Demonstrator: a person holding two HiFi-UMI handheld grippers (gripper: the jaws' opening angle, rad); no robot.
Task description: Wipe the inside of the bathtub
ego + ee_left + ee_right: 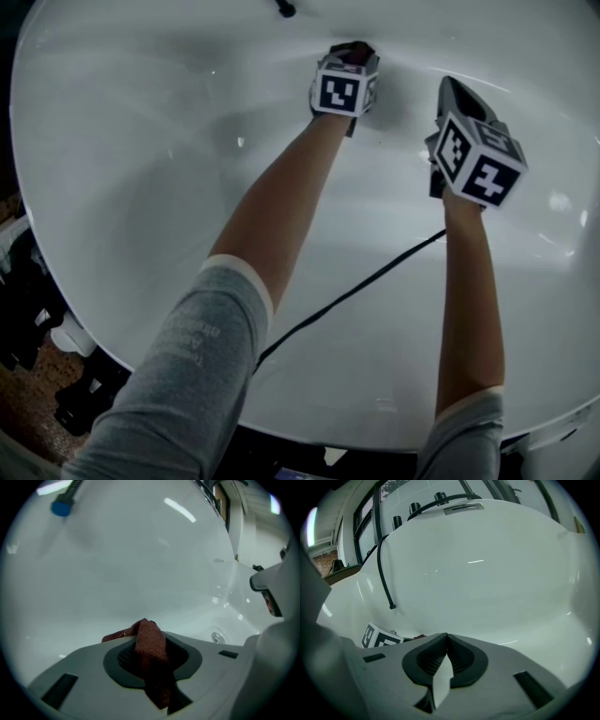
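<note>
The white bathtub (150, 187) fills the head view, seen from above. My left gripper (354, 52) reaches to the far wall and is shut on a dark red cloth (352, 51); in the left gripper view the cloth (151, 644) bunches up between the jaws and its tip touches the tub wall (117, 573). My right gripper (448, 94) hovers to the right of it over the tub floor, its jaws closed together with nothing between them (447, 639). The left gripper's marker cube (377, 637) shows low on the left in the right gripper view.
A black hose (383, 569) hangs down the tub's inner wall from fittings on the rim (440, 498). A black cable (356, 291) crosses the tub floor between my arms. The chrome drain (217, 636) lies at the right in the left gripper view. Dark clutter (37, 319) sits outside the tub's left rim.
</note>
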